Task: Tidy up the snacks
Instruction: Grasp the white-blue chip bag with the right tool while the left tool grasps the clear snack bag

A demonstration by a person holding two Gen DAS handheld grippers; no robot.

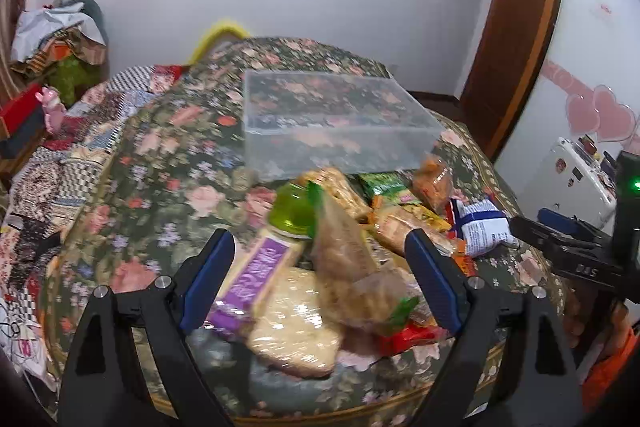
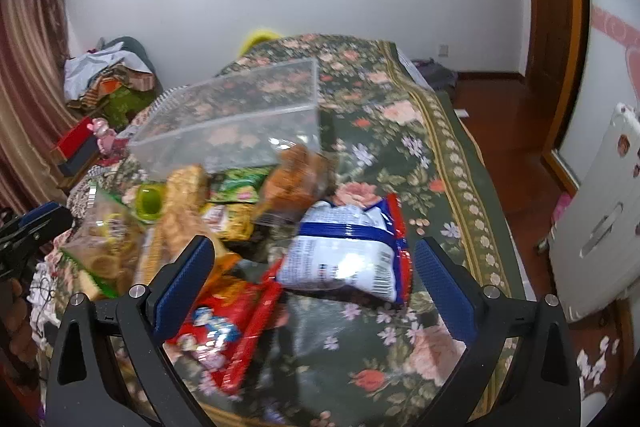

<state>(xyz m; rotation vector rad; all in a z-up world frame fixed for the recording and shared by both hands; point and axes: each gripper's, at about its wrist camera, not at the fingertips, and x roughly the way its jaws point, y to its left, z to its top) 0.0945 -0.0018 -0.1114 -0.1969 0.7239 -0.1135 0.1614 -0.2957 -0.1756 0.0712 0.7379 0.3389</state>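
Crinkling snack packets [image 1: 320, 267], rigid clear box [image 1: 336, 123]

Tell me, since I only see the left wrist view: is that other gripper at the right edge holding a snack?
Observer: No. The right gripper is open, with nothing pressed between its pads.
Operator: What is in front of it?
Observer: A white-and-blue packet lies flat on the floral cloth, just ahead of its open fingers.
Operator: Anything else close by?
Observer: A red packet with cartoon print lies beside one of its fingers.
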